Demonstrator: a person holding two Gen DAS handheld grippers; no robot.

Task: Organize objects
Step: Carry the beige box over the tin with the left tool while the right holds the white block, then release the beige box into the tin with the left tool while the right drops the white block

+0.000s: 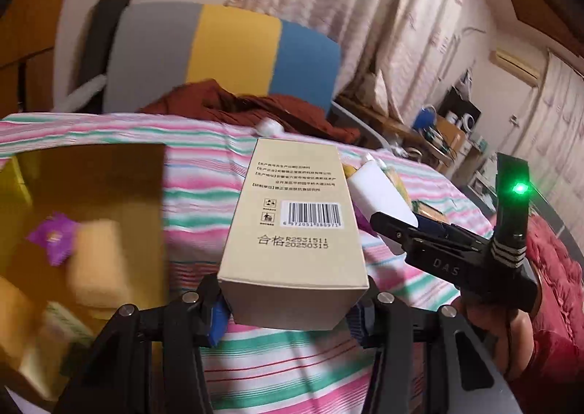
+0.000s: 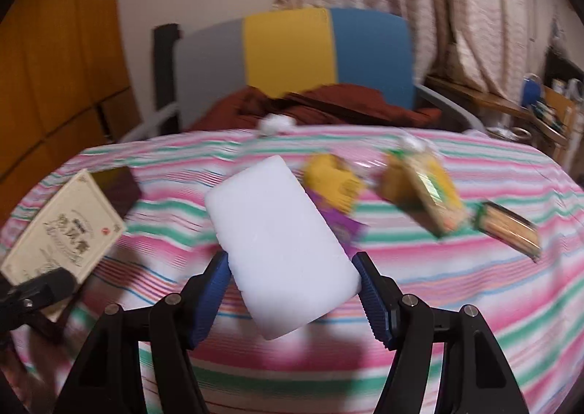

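My left gripper (image 1: 290, 308) is shut on a beige carton (image 1: 292, 228) with a barcode, held above the striped cloth; it also shows at the left of the right wrist view (image 2: 62, 228). My right gripper (image 2: 292, 286) is shut on a white foam block (image 2: 281, 242), held above the cloth; the block (image 1: 379, 195) and right gripper (image 1: 387, 222) show in the left wrist view, just right of the carton. A gold box (image 1: 84, 231) at the left holds a purple packet (image 1: 54, 237) and yellow sponges (image 1: 98, 260).
On the striped tablecloth (image 2: 438, 286) lie a yellow item (image 2: 334, 180), a purple packet (image 2: 346, 228), a yellow-green pack (image 2: 423, 191) and a toothpick box (image 2: 509, 228). A chair (image 2: 292, 53) with red cloth (image 2: 328, 104) stands behind.
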